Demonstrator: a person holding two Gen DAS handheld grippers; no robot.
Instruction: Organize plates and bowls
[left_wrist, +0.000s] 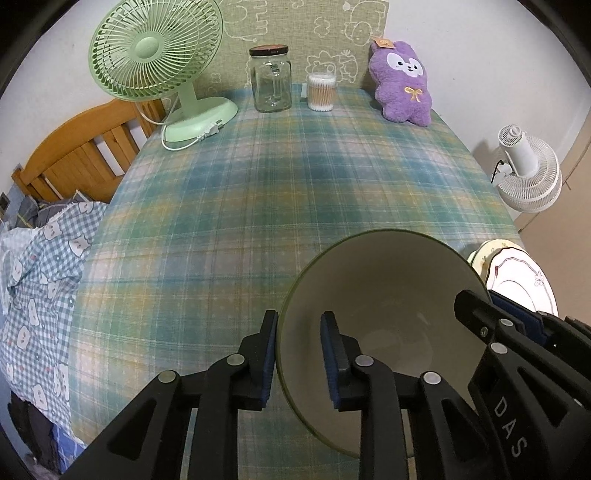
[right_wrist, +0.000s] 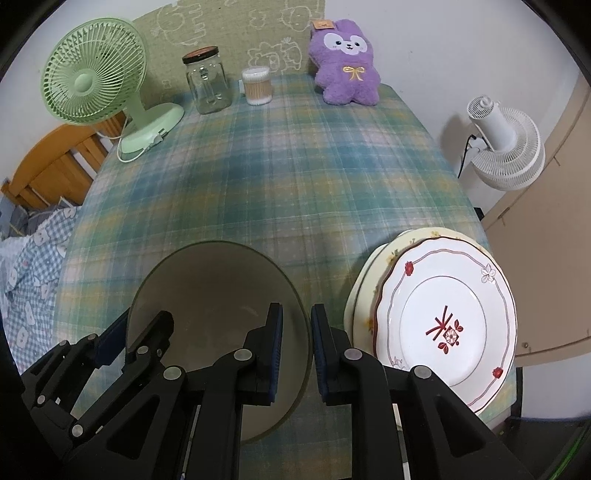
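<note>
A cream bowl with a green rim (left_wrist: 388, 280) (right_wrist: 214, 280) sits on the plaid tablecloth near the front edge. My left gripper (left_wrist: 299, 354) (right_wrist: 138, 325) straddles its left rim, one finger outside and one inside, with a gap at the inner pad, so it is open. On the opposite rim my right gripper (right_wrist: 297, 347) (left_wrist: 484, 299) straddles the same way, and bare bowl wall shows between its pads, so it is open too. Right of the bowl, a white plate with red flowers (right_wrist: 447, 325) (left_wrist: 524, 280) lies on a cream plate (right_wrist: 373, 266).
Along the back of the table (right_wrist: 295, 166) stand a green desk fan (right_wrist: 92, 85), a glass jar (right_wrist: 208, 79), a tub of cotton swabs (right_wrist: 257, 86) and a purple plush (right_wrist: 347, 66). A white fan (right_wrist: 506, 147) is beyond the right edge. A bed with checked bedding (left_wrist: 40, 266) lies left.
</note>
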